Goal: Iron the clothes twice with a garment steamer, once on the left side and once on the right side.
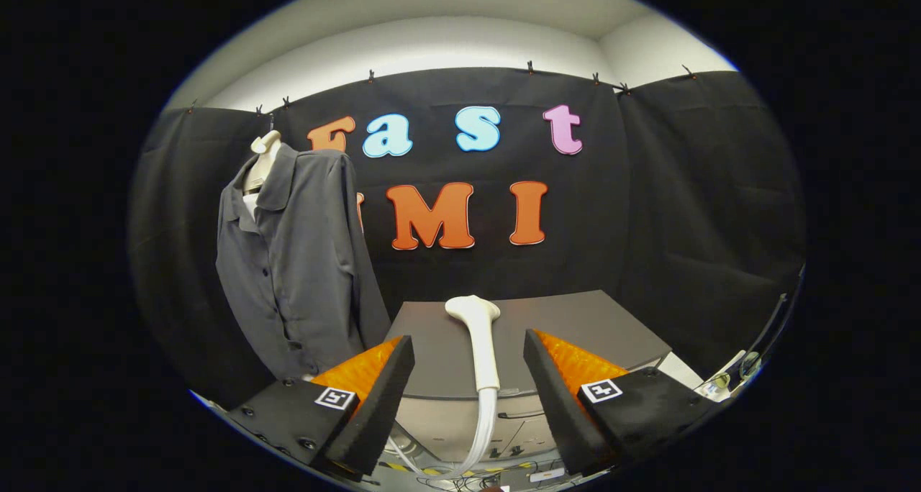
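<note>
A white garment steamer head [478, 334] lies on a grey cabinet top [590, 326], its nozzle pointing away from me and its white hose [483, 434] hanging down over the front edge. My gripper [468, 359] is open, one finger on each side of the steamer handle, with a gap on both sides. A dark grey button-up shirt [298, 262] hangs on a pale hanger form [262, 154] to the left, beyond the left finger.
The cabinet's front [460, 420] drops below the fingers, with cables on the floor under it. Black cloth walls close off the booth behind and to the right. Some cables and small objects [741, 370] sit at the right, past the right finger.
</note>
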Motion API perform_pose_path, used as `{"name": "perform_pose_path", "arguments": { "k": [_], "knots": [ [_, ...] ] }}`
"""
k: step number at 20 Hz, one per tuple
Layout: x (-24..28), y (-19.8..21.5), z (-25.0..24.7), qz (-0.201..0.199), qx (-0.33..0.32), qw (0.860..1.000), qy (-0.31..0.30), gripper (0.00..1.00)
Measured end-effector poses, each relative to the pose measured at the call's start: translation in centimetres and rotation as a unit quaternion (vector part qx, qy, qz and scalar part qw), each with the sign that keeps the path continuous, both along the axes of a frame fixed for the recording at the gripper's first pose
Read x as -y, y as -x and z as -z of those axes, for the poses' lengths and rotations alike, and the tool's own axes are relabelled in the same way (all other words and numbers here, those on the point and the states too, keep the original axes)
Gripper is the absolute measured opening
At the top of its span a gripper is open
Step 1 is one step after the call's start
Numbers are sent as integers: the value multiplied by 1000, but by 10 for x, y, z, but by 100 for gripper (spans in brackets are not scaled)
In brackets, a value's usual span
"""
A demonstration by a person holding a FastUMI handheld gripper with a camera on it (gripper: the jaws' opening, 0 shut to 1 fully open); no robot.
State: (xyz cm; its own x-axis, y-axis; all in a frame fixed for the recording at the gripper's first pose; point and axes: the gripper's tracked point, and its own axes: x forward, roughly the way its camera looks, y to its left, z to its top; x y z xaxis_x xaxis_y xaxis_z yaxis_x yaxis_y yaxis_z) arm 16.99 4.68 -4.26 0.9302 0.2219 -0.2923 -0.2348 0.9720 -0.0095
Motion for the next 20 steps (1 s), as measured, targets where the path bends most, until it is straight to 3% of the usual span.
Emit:
{"name": "perform_pose_path", "arguments": {
  "k": [9,20],
  "knots": [
    [-1,-119,36,18,-94,995,18,99],
    [-7,-200,106,-9,-200,979,29,97]
  ]
}}
